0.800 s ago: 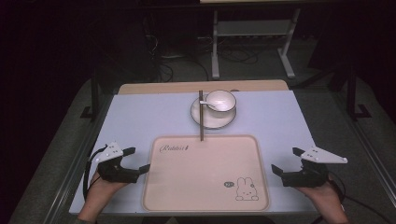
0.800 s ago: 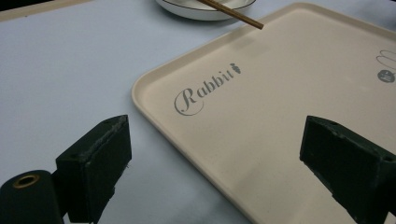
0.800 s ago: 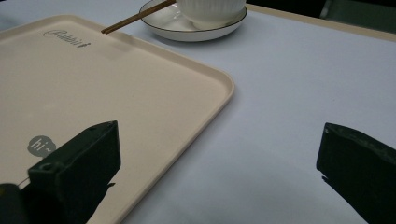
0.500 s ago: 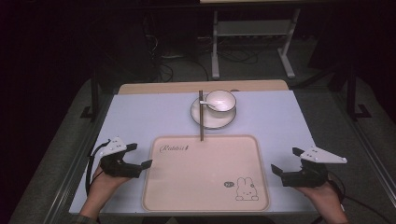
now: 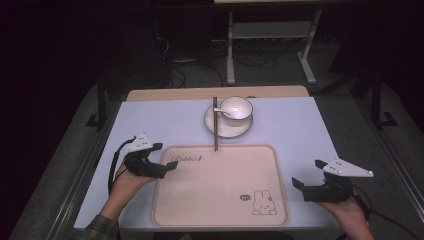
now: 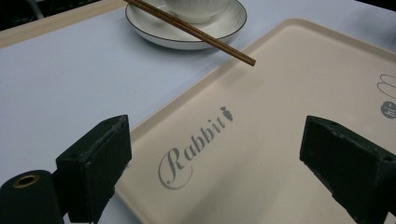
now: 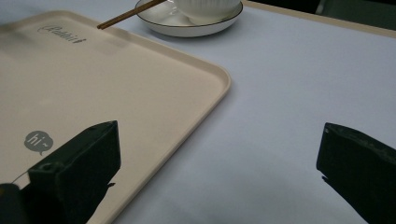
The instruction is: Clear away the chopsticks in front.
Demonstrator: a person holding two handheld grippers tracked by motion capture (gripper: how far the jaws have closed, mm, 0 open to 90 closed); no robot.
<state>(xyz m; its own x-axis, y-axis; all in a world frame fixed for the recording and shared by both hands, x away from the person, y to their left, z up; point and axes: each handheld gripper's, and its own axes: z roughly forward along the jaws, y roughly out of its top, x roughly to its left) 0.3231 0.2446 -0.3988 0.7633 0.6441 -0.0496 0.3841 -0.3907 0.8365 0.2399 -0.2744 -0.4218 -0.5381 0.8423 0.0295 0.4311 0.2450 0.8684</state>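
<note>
The left hand-held gripper [image 5: 169, 166] hangs wide open, empty, over the near-left edge of the tray [image 5: 220, 200]; the right hand-held gripper [image 5: 298, 184], also wide and empty, sits just right of it, over the table [image 5: 150, 120]

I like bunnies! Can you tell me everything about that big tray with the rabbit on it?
The tray is a big, flat, cream rectangle that looks like plastic, with rounded corners and a low raised rim. It lies flat on the pale table, nothing lying in it. "Rabbit" is written in grey in one corner, and a little white bunny with a "hi~" bubble sits in the opposite corner. The chopsticks' tips reach over its far rim. The left gripper's open jaws hover over its near-left edge.
</note>
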